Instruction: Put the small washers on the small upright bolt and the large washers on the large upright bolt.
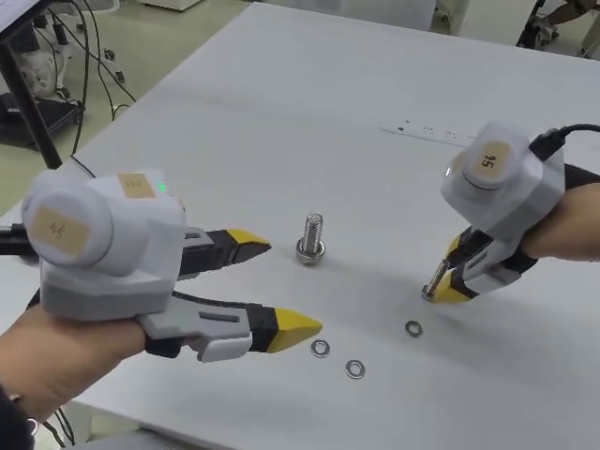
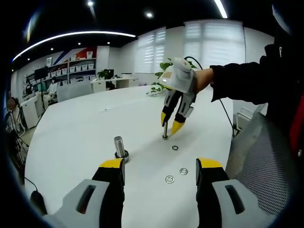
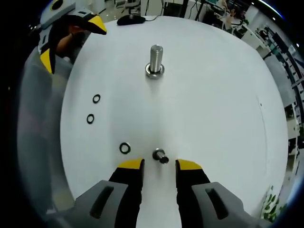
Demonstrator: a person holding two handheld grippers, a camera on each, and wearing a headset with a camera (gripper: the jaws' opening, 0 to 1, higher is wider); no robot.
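A large upright bolt (image 1: 310, 237) stands mid-table with a washer ring at its base; it is also in the left gripper view (image 2: 119, 145) and the right gripper view (image 3: 155, 57). A small bolt (image 1: 434, 279) stands at the tips of my right gripper (image 1: 452, 272), whose jaws are parted wider than it (image 3: 159, 155). Three small washers lie flat on the table (image 1: 320, 348), (image 1: 354, 368), (image 1: 413, 328). My left gripper (image 1: 272, 284) is open and empty, level with the large bolt and just left of the two nearer washers (image 2: 169, 179).
The white table (image 1: 281, 122) stretches far back, with a white power strip (image 1: 422, 131) beyond the right gripper. Its front edge runs just below the washers. A mesh chair back (image 2: 266, 156) is at the right of the left gripper view.
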